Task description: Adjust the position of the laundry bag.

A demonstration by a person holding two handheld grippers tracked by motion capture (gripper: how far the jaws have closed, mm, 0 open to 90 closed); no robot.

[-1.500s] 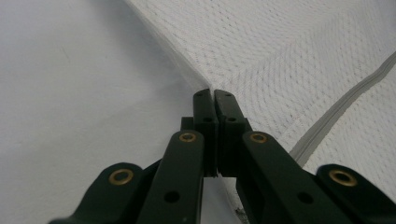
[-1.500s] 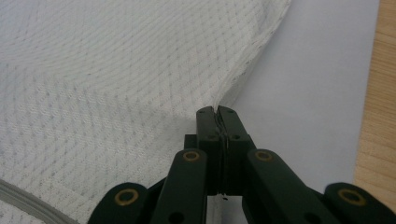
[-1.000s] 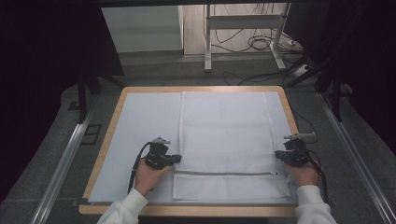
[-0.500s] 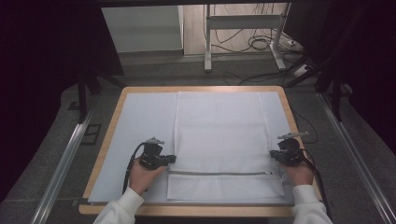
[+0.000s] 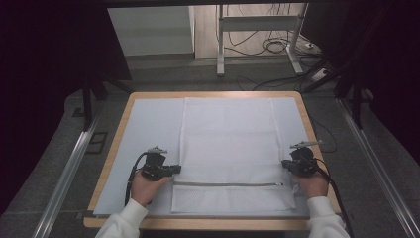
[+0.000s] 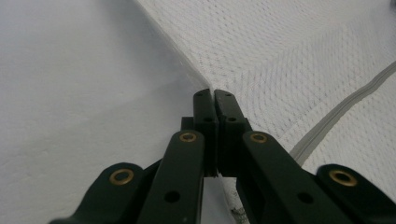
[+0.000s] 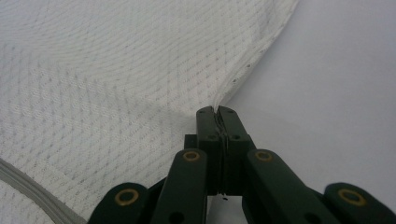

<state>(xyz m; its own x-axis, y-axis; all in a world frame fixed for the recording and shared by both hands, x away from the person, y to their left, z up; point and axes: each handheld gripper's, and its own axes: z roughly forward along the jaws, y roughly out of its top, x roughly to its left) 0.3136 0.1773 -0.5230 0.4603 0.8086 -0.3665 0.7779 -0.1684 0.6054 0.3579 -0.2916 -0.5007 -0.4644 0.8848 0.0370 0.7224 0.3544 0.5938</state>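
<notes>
- 1 white mesh bag (image 5: 230, 148) lies flat on 1 pale mat (image 5: 148, 129) covering the wooden table (image 5: 118, 129), with 1 zip (image 5: 228, 184) across its near end.
- 2 grippers: the left gripper (image 5: 177, 169) is clamped tight on the bag's left edge, the right gripper (image 5: 284, 164) on its right edge.
- Behind the table, a metal stand (image 5: 257, 34) and loose cables (image 5: 277, 47) on the floor.

Bare mat (image 5: 148, 124) left of the mesh bag (image 5: 228, 144) (nothing standing there).
</notes>
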